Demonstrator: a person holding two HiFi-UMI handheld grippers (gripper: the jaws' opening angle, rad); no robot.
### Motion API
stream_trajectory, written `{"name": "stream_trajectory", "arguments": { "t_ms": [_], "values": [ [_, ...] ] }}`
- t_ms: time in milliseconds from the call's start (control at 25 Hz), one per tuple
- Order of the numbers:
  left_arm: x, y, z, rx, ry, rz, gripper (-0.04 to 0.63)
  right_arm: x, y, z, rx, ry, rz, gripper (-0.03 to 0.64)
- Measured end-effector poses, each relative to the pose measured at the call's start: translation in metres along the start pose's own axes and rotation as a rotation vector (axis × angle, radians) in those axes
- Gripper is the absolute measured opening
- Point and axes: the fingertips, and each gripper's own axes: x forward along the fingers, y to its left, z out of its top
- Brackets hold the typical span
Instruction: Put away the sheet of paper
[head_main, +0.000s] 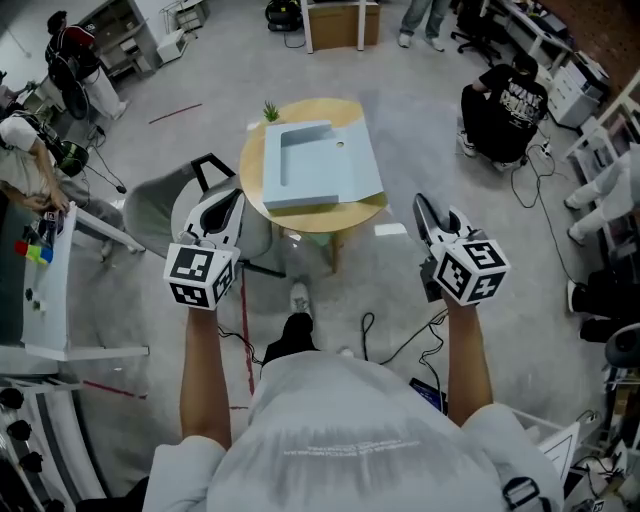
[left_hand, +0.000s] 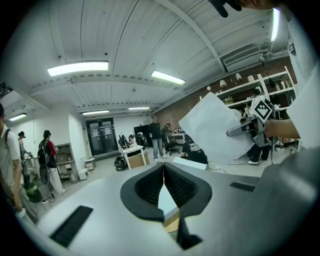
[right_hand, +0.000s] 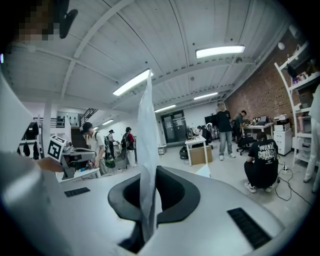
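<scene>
Paper sheet (right_hand: 146, 125) stood pinched in the right gripper (right_hand: 149, 172), left gripper (left_hand: 163, 167) closed on nothing, both short of the blue tray (head_main: 310, 165), so not yet put away.

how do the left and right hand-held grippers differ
The right hand-held gripper is shut on the sheet of paper, which stands up from its jaws; the left hand-held gripper is shut on nothing. In the head view the left overlaps a grey chair, the right the floor. Both are short of the round table.

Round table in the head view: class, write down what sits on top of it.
A light blue tray and a small plant; the tray covers the tabletop beneath.
</scene>
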Motion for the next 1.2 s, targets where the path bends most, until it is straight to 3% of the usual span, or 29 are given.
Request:
{"name": "stream_trajectory", "arguments": {
  "t_ms": [240,800,1080,1200],
  "values": [
    [0.053,0.037,-0.007,0.007,-0.01,-0.005,0.02,0.042,-0.024,0.007,0.026,0.018,-0.035,0.028],
    [0.214,0.166,-0.027,-0.064,0.017,-0.08,0.02,0.202,-0.075,0.034,0.08,0.104,-0.129,0.028],
    [0.273,0.185,-0.05,-0.101,0.067,-0.147,0.02,0.249,-0.103,-0.003,0.172,0.264,-0.176,0.029],
    [0.29,0.195,-0.071,-0.117,0.099,-0.179,0.02,0.268,-0.108,-0.034,0.26,0.336,-0.202,0.029]
  ]
}}
